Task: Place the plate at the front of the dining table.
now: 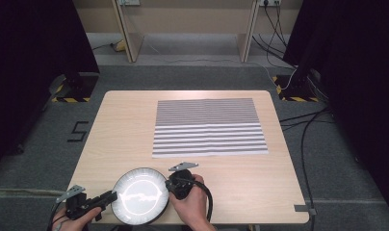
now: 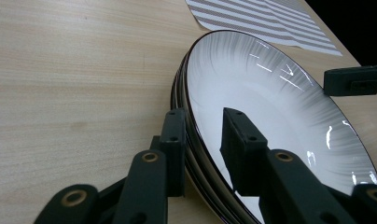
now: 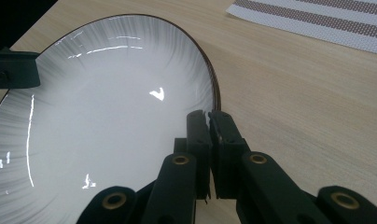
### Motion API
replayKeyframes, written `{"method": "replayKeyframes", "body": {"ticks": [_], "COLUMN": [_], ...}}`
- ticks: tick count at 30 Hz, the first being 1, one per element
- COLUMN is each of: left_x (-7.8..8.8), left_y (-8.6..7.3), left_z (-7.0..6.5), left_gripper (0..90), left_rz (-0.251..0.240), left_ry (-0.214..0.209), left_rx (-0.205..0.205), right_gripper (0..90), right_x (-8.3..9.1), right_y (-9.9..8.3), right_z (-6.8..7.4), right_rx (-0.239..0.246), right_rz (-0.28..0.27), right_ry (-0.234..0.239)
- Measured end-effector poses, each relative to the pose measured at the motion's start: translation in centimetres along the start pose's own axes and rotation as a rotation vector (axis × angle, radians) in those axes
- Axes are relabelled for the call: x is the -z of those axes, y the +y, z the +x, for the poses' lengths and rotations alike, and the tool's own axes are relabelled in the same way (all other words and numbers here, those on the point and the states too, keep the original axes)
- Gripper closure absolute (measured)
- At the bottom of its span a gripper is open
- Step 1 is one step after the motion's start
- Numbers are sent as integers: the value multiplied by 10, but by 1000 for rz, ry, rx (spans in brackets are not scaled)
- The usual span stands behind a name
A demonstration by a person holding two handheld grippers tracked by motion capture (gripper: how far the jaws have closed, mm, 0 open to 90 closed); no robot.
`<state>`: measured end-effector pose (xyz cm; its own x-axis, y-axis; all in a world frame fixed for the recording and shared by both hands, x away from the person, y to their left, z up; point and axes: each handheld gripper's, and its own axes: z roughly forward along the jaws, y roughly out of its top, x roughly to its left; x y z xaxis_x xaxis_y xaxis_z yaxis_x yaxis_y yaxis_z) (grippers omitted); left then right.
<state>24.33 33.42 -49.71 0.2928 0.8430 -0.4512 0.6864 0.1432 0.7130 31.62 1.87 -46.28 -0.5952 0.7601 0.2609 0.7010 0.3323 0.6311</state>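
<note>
At the near edge of the light wooden table, a person has both tools on a round plate, white in the middle with grey streaks running out to a dark rim, which sits between the two hands, well short of the striped placemat farther up the board. Starting from the left: the left gripper comes in low from the plate's left side, and its own view shows one jaw under the rim and the other over the glazed face, pinching what looks like more than one rim stacked together, since several dark edges show there; whether that is a stack or a ribbed underside I cannot tell for sure. Across the plate, the right gripper has its jaws pressed nearly together on the plate's right rim, the thin lip nipped between the pads. So the grasp, to my eye, is done on both sides, and the plate seems to rest on the wood or to tilt only slightly; lifting it and carrying it somewhere, most likely onto the placemat, is what appears to be left. As for writing, nothing on the plate, the placemat or the grippers can be read; the one mark is black tape on the grey floor left of the table, shaped like the figure 5.
</note>
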Motion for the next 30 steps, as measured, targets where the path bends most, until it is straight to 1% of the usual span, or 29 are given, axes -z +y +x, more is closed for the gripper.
{"method": "replayKeyframes", "body": {"ticks": [4, 7, 8, 9, 11, 13, 15, 17, 19, 23, 27, 29, 30], "left_x": [0, 0, 0, 1, 2, 3, 4, 5, 7, 10, 13, 13, 13], "left_y": [0, -2, -2, -3, -3, -4, -6, -7, -8, -11, -13, -16, -16], "left_z": [0, 1, 1, 1, 1, 2, 2, 1, 1, -1, -2, -2, -2], "left_gripper": [702, 700, 701, 701, 703, 705, 700, 693, 692, 706, 720, 720, 716], "left_rz": [2, 1, 1, -1, -4, -5, -10, -13, -13, -12, -13, -8, -8], "left_ry": [4, 5, 5, 10, 11, 5, -1, -5, -4, -4, -3, -7, -7], "left_rx": [4, 16, 16, 17, 20, 31, 40, 43, 41, 33, 36, 59, 59], "right_gripper": [871, 853, 853, 854, 854, 854, 858, 857, 860, 872, 883, 887, 887], "right_x": [-1, -7, -7, -8, -10, -11, -11, -10, -9, -5, -2, -2, -2], "right_y": [0, 0, 0, 0, 1, 1, 3, 5, 6, 5, 3, 3, 3], "right_z": [1, 0, 0, 1, 5, 7, 5, 3, 3, 2, 2, 2, 2], "right_rx": [-4, -26, -26, -19, 6, 27, 13, 19, 17, 38, 52, 64, 64], "right_rz": [0, -9, -9, -10, -19, -21, -16, -17, -5, -9, -9, -7, -7], "right_ry": [-3, 4, 4, 3, -15, -26, -16, -16, -9, -3, 0, 2, 2]}}
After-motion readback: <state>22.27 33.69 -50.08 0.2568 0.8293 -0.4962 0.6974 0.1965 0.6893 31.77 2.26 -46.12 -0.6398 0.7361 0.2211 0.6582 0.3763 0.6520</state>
